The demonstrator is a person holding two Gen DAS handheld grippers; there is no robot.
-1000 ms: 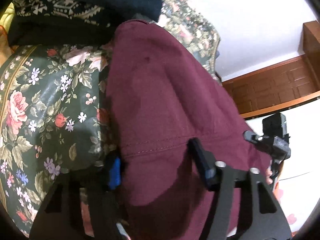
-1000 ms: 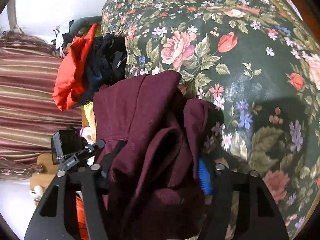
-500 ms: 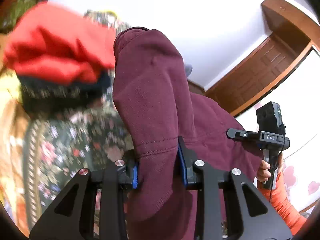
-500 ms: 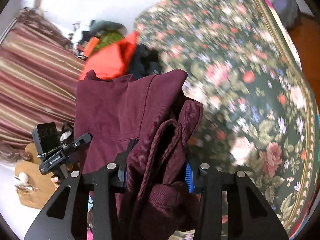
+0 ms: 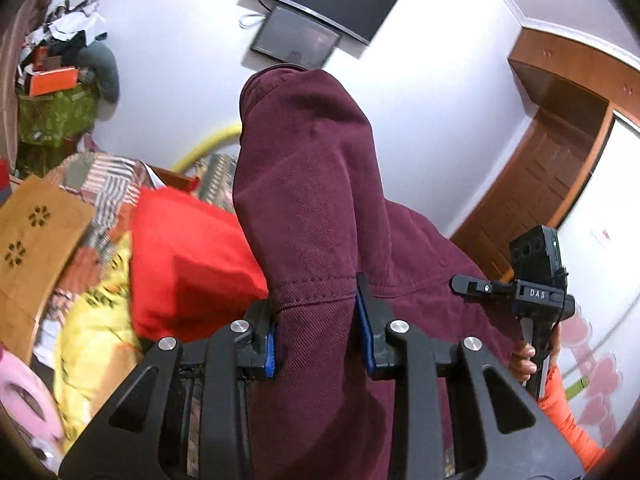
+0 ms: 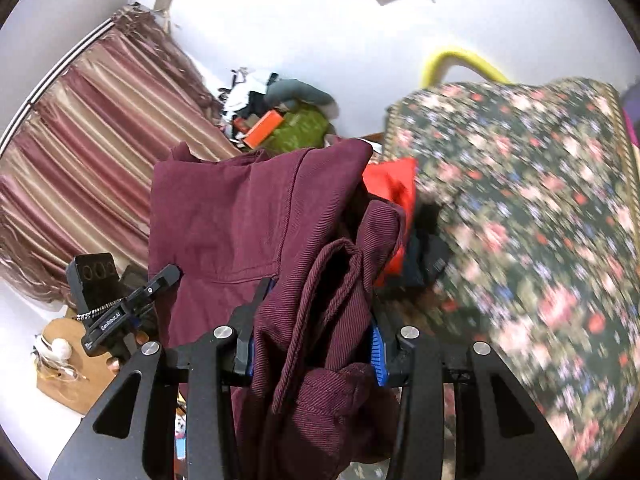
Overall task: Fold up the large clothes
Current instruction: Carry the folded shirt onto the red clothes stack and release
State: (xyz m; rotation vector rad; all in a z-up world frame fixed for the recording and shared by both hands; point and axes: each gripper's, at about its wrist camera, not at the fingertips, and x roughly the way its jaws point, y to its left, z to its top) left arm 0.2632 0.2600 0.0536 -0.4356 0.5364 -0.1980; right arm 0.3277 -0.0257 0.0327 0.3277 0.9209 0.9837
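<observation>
That maroon garment [image 5: 304,208] looked like soft, fairly thick twill to me, floppy and a bit heavy, so pinching near a stitched seam seemed the safest hold. My left gripper [image 5: 320,332] was clamped on cloth right at a seam, fabric standing up ahead of its fingers. My right gripper [image 6: 314,344] pinched a bunched ribbed fold [image 6: 320,280], both angled slightly downward above the flowered bed [image 6: 540,240].

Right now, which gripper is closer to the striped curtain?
Left. The left gripper sits on the striped curtain side, with the curtain behind it in the right wrist view. The right gripper is farther over, toward the floral bedspread. Both are shut on the maroon garment.
</observation>
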